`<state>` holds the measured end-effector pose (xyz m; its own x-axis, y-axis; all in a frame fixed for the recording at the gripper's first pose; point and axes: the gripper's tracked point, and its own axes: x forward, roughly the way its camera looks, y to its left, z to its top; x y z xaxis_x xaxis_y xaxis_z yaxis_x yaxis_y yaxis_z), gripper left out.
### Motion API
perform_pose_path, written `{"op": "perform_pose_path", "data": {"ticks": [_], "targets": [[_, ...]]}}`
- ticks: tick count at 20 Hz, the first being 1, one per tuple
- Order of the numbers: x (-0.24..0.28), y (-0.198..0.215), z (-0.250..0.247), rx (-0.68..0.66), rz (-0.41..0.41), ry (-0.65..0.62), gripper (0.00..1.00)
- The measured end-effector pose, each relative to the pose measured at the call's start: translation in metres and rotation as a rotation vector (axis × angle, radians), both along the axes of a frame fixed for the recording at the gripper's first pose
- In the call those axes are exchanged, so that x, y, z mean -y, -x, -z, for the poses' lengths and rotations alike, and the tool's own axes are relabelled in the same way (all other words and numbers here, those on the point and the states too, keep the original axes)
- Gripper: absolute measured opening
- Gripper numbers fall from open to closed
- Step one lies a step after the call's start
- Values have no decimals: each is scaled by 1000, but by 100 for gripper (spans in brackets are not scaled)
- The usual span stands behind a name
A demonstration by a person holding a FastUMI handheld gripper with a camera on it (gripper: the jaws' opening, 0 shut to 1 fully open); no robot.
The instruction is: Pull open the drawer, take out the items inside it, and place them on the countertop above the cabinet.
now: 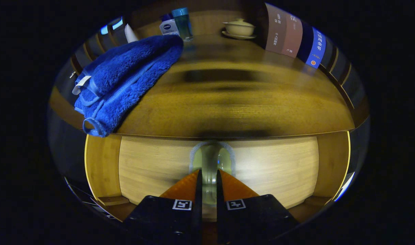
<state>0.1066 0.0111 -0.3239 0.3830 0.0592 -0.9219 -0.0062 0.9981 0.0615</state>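
Far left on the desk (227, 112), a blue towel (125, 81) lies folded, thick pile, white tag at its left end, one corner w/ a hem loop hanging over the desk's front edge. Behind it at the back: a slim white bottle (130, 33), then a white jar w/ a blue label (169, 27) touching a teal tumbler (183, 23); can't tell if anything is in them. Further right at the back, a cream lidded bowl (239, 28) sits on a saucer (238, 35), lid on, contents hidden. Far right, a row of books (294, 37) stands upright vs. the side wall: brown, maroon, dark blue, bright blue spines.

Desk is warm yellow-brown wood, glossy, dim light, w/ blurred dark bands across the middle. Slatted wood walls on both sides.

Below the desk's front edge is the drawer (153, 166): pale wood front, grain running sideways, set between darker side panels. At its center an arched handle (212, 160), greyish-clear, w/ a small blue-green glint on its right side. Drawer front looks flush w/ the cabinet; whether it's out at all I can't tell. Inside isn't visible.

Gripper (209, 178): orange fingers (183, 187) w/ black bodies & square markers, nearly closed, narrow gap left. The handle sits in that gap; the tips flank its lower part. Both fingers seem to press it, so it looks clamped on the handle.
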Motion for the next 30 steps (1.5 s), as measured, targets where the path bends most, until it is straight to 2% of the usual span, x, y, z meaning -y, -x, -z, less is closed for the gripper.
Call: {"op": "perform_pose_path", "data": {"ticks": [4,8,10,14,18,22,27,29,30], "targets": [[1,14,-36,120,9,-38,22],[8,37,-92,270,19,-45,22],[12,36,-119,347,36,-46,22],[16,-15,-159,431,51,-44,22],[15,-86,-180,477,68,-47,22],[17,-134,-165,422,79,-52,22],[20,-170,-141,339,85,-53,22],[16,-177,-136,337,91,-86,28],[16,-179,-136,339,93,-89,40]]}}
